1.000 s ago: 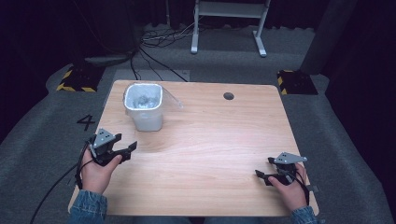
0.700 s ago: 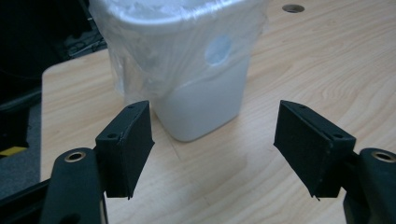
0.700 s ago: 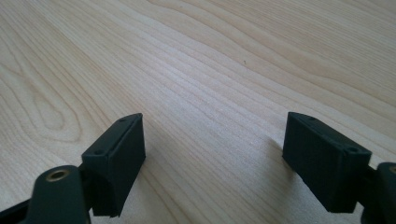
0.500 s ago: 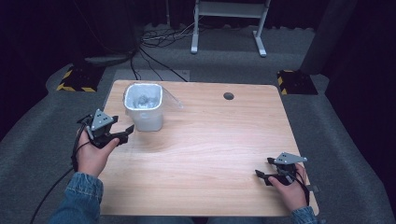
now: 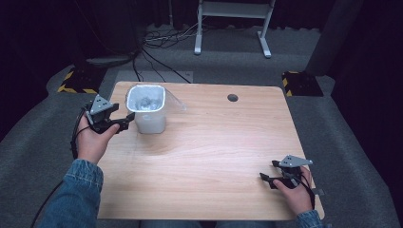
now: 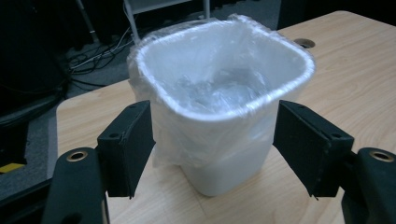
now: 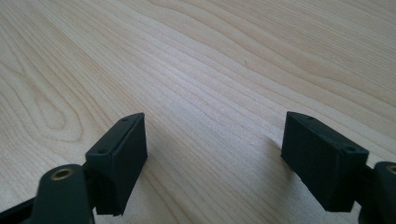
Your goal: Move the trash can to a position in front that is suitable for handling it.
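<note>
White plastic-lined bin (image 6: 219,116) sits between the open left tongs (image 6: 212,144).

light: bright on table (image 5: 204,142) – dark surround | shadows: soft | focus: gripper views slightly soft

Only the lined bin (image 5: 148,110) stands on the table (image 5: 214,156); the rest lies open.

Left tool (image 5: 124,121) raised, jaws wide; right tool (image 5: 269,174) low, apparently open.
</note>
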Action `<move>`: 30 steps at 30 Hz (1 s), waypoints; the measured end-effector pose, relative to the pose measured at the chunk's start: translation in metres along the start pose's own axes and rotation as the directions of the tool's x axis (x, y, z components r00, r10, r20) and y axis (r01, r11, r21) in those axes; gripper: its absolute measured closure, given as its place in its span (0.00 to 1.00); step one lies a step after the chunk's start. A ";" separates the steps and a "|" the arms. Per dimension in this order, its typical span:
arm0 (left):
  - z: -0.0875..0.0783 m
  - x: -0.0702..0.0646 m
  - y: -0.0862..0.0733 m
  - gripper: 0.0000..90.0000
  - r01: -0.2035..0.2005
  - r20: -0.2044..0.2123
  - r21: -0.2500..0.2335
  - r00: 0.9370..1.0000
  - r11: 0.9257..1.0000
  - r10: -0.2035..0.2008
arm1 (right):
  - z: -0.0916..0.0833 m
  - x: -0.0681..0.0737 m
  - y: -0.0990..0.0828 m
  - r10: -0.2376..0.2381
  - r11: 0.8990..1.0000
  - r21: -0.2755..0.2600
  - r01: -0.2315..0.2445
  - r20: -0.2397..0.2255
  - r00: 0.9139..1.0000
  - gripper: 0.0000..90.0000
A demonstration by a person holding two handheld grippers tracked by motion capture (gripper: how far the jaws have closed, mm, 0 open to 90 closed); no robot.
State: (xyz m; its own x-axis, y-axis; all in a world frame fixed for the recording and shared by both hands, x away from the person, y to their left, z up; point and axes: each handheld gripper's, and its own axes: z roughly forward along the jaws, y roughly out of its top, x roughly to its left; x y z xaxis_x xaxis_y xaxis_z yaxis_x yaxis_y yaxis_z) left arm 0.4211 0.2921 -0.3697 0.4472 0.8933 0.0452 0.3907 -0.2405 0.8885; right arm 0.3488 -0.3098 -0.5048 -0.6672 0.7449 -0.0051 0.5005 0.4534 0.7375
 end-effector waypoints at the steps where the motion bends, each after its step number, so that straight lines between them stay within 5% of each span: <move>1: 0.002 0.001 0.001 0.31 0.005 0.000 -0.002 1.000 1.000 -0.005 | 0.000 0.000 0.000 0.000 1.000 0.000 0.000 0.000 1.000 0.25; 10: 0.028 0.014 0.014 0.31 0.067 0.014 -0.019 0.998 0.998 -0.067 | 0.000 0.000 0.000 0.000 1.000 0.000 0.000 0.001 1.000 0.25; 17: 0.044 0.020 0.012 0.31 0.045 -0.018 0.038 0.999 0.998 -0.044 | 0.000 0.000 0.000 -0.004 1.000 -0.002 0.004 0.003 1.000 0.26; 20: 0.047 0.018 0.011 0.31 0.033 -0.017 0.044 0.999 0.999 -0.032 | 0.000 0.000 0.000 -0.004 1.000 -0.002 0.004 0.003 1.000 0.26; 30: 0.052 0.010 0.009 0.35 0.083 0.005 0.034 0.997 0.996 -0.083 | -0.001 0.002 0.000 -0.014 1.000 -0.006 0.014 -0.001 1.000 0.29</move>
State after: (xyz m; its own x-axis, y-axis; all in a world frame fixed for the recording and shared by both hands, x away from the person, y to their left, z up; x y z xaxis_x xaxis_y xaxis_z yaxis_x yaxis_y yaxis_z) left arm 0.4705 0.2789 -0.3854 0.4170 0.9084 -0.0311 0.4537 -0.1784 0.8731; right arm 0.3470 -0.3093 -0.5046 -0.6746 0.7380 -0.0145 0.4881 0.4607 0.7413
